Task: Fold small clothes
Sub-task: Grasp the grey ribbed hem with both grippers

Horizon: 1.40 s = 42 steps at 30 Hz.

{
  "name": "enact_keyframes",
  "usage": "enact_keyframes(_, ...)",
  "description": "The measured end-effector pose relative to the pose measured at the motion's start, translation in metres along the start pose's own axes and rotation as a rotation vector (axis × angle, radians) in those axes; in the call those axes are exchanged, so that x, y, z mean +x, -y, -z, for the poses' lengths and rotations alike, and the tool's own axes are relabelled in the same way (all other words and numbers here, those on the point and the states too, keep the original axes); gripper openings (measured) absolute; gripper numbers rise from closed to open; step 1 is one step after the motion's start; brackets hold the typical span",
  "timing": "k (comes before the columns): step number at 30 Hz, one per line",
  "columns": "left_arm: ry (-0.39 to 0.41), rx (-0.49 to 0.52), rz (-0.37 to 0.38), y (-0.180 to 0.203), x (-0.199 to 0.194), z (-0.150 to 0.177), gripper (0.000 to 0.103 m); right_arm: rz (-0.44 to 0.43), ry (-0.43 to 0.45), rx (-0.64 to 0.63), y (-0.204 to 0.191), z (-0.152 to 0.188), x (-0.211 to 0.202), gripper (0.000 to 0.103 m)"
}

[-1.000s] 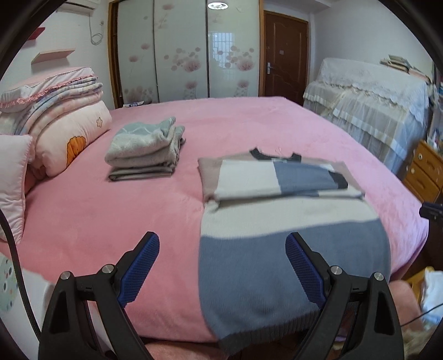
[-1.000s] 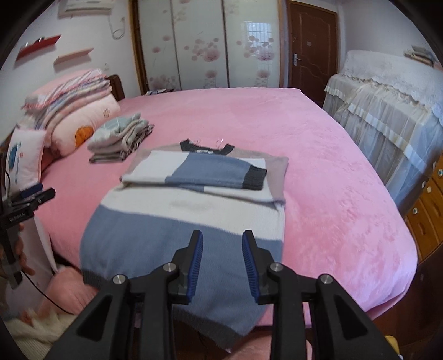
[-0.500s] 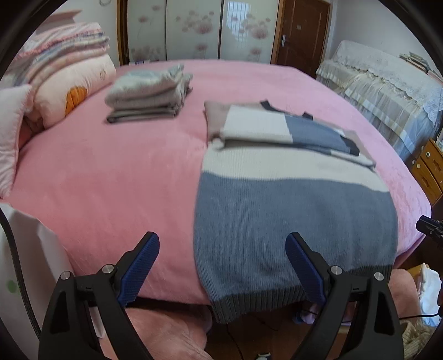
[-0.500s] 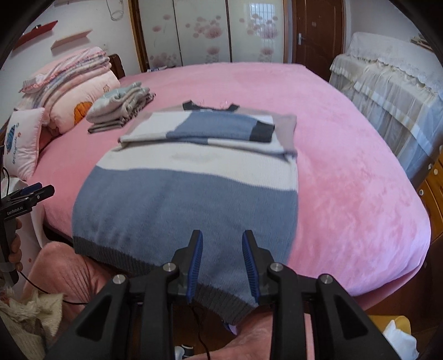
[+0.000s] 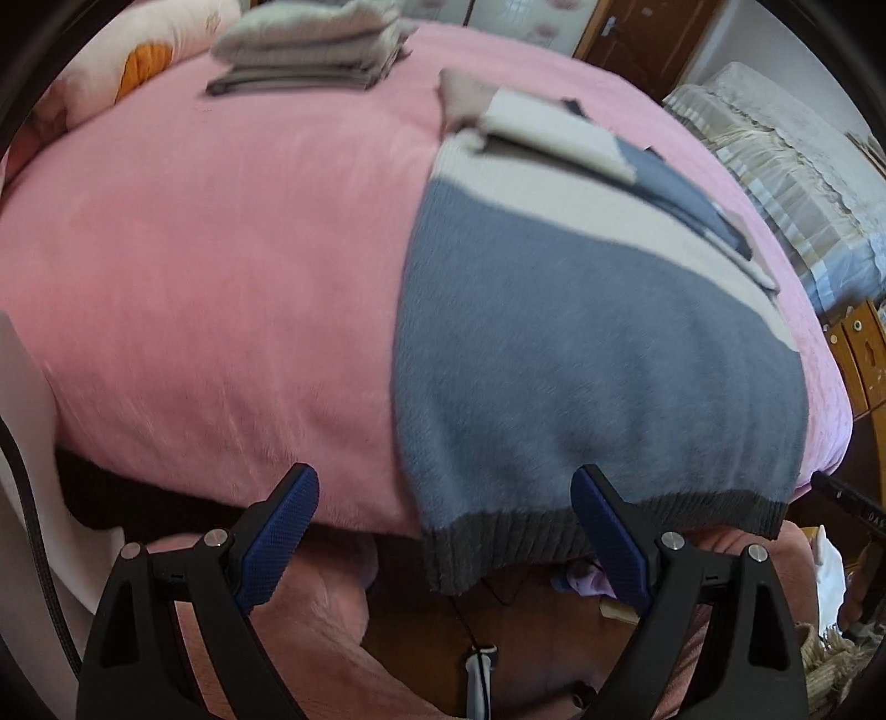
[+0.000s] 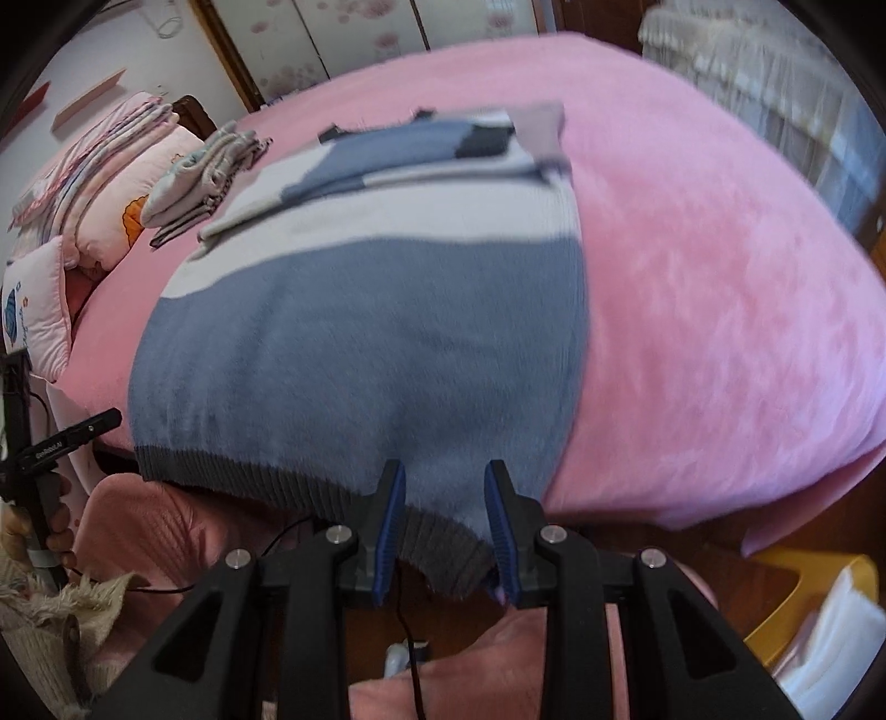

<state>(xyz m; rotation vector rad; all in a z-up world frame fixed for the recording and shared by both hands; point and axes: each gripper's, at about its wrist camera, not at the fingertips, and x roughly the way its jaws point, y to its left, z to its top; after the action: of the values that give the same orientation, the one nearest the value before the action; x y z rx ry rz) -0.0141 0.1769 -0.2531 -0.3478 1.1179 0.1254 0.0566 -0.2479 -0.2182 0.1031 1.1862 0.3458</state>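
A blue, cream and grey knit sweater (image 5: 581, 343) lies flat on the pink bed (image 5: 221, 249), sleeves folded across its chest, its dark grey hem (image 5: 554, 531) hanging over the near bed edge. My left gripper (image 5: 443, 531) is wide open, its fingers either side of the hem's left corner. In the right wrist view the sweater (image 6: 376, 343) fills the middle. My right gripper (image 6: 443, 526) is partly open with the hem's right corner (image 6: 443, 548) between its pads, not clamped.
A stack of folded grey clothes (image 5: 315, 44) lies at the far left of the bed, and shows in the right wrist view (image 6: 205, 171). Pillows (image 6: 99, 183) are piled beside it. A second covered bed (image 5: 786, 183) and wooden drawers (image 5: 864, 354) stand at the right.
Both grippers have dropped and moved in towards the near bed edge, so the sweater's hem now sits between their fingers. Neither gripper's opening has changed.
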Motion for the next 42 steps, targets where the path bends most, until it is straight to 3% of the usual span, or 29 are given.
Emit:
enact_keyframes(6, -0.072, 0.004, 0.036, -0.002, 0.026, 0.010, 0.092, -0.006, -0.102, 0.074, 0.017, 0.012, 0.023, 0.030)
enact_keyframes(11, -0.100, 0.002, 0.100, -0.001, 0.040, 0.015, 0.092, -0.032, -0.132, 0.111, 0.031, 0.024, 0.027, 0.030)
enact_keyframes(15, -0.088, -0.017, 0.132, -0.006, 0.045, 0.014, 0.094, -0.104, -0.152, 0.158, 0.037, 0.023, 0.037, 0.030)
enact_keyframes(19, -0.072, -0.035, 0.170, -0.010, 0.040, 0.017, 0.093, -0.111, -0.168, 0.146, 0.033, 0.018, 0.050, 0.030)
enact_keyframes(24, -0.097, -0.036, 0.225, -0.014, 0.037, 0.019, 0.073, -0.139, -0.203, 0.158, 0.033, 0.020, 0.063, 0.030)
enact_keyframes(33, -0.134, -0.018, 0.228, -0.010, 0.040, 0.021, 0.070, -0.154, -0.207, 0.140, 0.029, 0.020, 0.069, 0.032)
enact_keyframes(34, -0.138, -0.014, 0.223, -0.008, 0.041, 0.021, 0.068, -0.157, -0.208, 0.134, 0.028, 0.020, 0.069, 0.032)
enact_keyframes(36, -0.144, -0.006, 0.203, -0.004, 0.042, 0.021, 0.046, -0.154, -0.199, 0.121, 0.024, 0.019, 0.068, 0.028)
enact_keyframes(37, -0.143, -0.011, 0.193, -0.005, 0.041, 0.021, 0.040, -0.153, -0.192, 0.112, 0.022, 0.019, 0.067, 0.022)
enact_keyframes(38, -0.145, -0.019, 0.195, -0.005, 0.042, 0.019, 0.020, -0.149, -0.184, 0.097, 0.020, 0.019, 0.064, 0.018)
enact_keyframes(39, -0.150, -0.030, 0.206, -0.007, 0.042, 0.018, 0.012, -0.147, -0.183, 0.083, 0.017, 0.018, 0.063, 0.017)
enact_keyframes(42, -0.150, -0.041, 0.219, -0.009, 0.036, 0.016, 0.008, -0.127, -0.159, 0.003, 0.007, 0.018, 0.050, 0.012)
